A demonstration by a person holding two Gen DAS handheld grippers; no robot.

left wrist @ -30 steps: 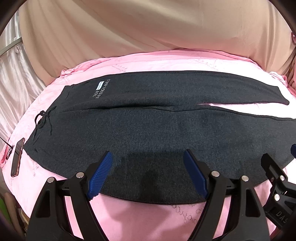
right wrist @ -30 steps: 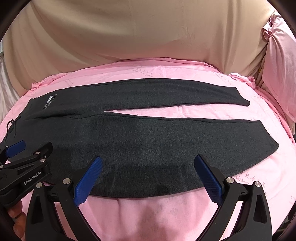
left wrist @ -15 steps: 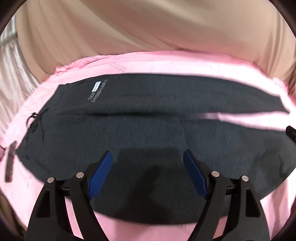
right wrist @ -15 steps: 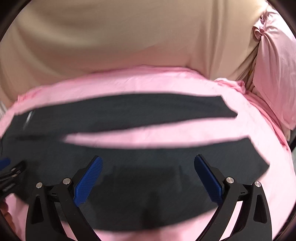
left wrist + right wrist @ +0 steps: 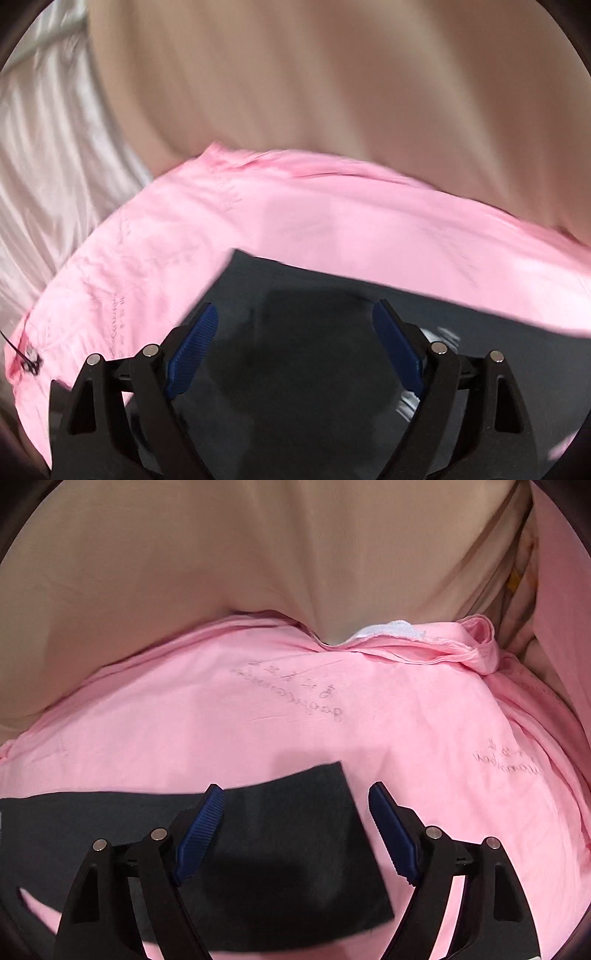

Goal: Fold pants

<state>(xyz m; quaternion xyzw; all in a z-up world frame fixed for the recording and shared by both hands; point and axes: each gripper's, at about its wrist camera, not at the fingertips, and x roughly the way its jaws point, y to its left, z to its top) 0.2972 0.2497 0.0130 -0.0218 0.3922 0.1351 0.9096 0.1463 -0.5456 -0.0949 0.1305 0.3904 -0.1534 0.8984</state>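
Note:
The dark grey pants lie flat on the pink bed sheet. In the blurred left wrist view, their far waist corner sits just ahead of my left gripper. Its jaws are opening above the cloth, and the blue pads touch nothing. A white print shows by the right finger. In the right wrist view, a leg's cuff end lies under my right gripper. That gripper's jaws are closing, with the cuff's edge below the gap and the pads not pressing on it.
A beige drape hangs behind the bed. White satin curtains hang at the left. A dark cable end lies on the sheet's left edge. A pink pillow stands at the right, with bunched sheet beside it.
Both grippers swept apart along the pants: the left view went from the thigh area to the waist corner, the right view to the leg's cuff. The right jaws stand narrower than before.

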